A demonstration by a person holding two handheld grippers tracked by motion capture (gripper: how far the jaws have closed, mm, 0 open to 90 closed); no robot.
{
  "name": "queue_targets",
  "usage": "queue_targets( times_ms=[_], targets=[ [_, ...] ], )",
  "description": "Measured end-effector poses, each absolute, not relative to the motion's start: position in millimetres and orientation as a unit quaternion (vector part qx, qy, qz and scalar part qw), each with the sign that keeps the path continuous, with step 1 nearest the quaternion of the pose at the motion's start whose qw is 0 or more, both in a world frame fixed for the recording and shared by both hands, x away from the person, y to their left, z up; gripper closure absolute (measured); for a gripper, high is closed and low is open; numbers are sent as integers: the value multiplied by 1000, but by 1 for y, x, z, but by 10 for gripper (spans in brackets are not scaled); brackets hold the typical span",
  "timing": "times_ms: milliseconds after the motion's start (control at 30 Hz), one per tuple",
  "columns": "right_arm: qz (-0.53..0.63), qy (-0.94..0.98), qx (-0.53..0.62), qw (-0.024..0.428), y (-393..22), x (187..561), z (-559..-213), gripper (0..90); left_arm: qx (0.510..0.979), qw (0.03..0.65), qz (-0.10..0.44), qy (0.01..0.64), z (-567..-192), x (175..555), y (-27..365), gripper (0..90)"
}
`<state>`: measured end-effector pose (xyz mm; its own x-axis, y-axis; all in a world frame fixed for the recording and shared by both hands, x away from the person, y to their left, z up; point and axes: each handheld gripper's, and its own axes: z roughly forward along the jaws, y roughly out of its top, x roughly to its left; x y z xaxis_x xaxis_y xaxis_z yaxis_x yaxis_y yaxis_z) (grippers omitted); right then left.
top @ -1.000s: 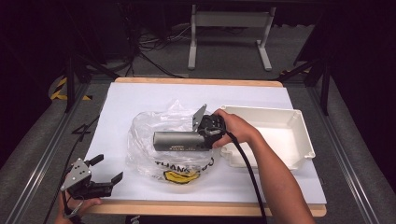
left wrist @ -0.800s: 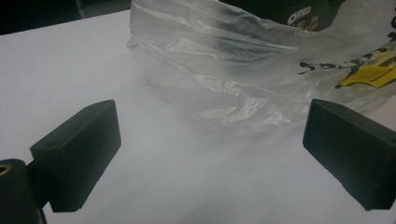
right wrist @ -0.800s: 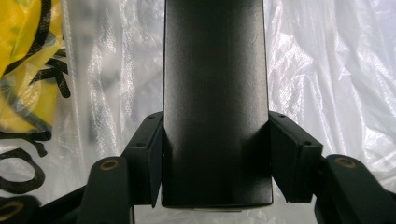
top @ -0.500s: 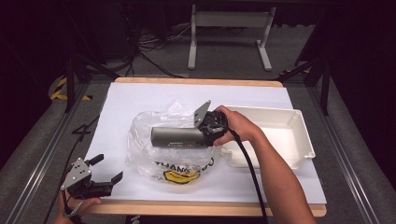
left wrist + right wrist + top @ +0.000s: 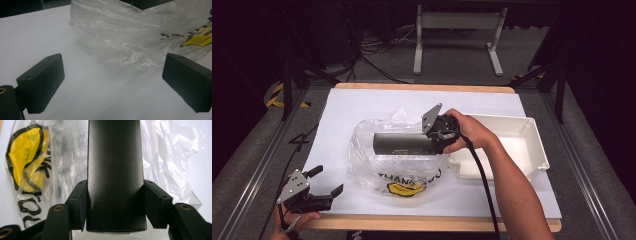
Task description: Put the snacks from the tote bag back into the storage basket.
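Dark lab: paper-covered table [image 5: 362, 105], floor cables [image 5: 372, 62].

Plastic bag [image 5: 397, 165]: thin, clear, crinkly, glossy film w/ yellow-black print. Dark box [image 5: 115, 170] betw. right gripper [image 5: 115, 205] jaws: smooth, matt-to-satin black, faint sheen. Left gripper [image 5: 112, 85] jaw pads: matt black plastic. Table [image 5: 362, 100] cover: white, smooth, matt, paper-like; wood edge. Bin [image 5: 532, 145]: off-white plastic, low sheen.

The high view looks forward and down on the whole white table [image 5: 362, 107] from the person's side; the left gripper view sits low near the front edge, facing the plastic bag [image 5: 130, 40]; the right gripper view looks close along a dark tube [image 5: 115, 170] over that same bag [image 5: 35, 162], which all three share.
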<state>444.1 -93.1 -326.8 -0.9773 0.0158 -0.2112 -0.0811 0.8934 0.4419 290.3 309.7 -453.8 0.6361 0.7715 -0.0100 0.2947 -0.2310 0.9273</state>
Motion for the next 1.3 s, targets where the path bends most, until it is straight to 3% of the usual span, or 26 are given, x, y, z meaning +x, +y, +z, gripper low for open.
queue_targets(
  times_ms=[1300],
  targets=[
    [254,957,5,137,-169,425,-288,432,752,501,233,359,-456,292,309,51]
  ],
)
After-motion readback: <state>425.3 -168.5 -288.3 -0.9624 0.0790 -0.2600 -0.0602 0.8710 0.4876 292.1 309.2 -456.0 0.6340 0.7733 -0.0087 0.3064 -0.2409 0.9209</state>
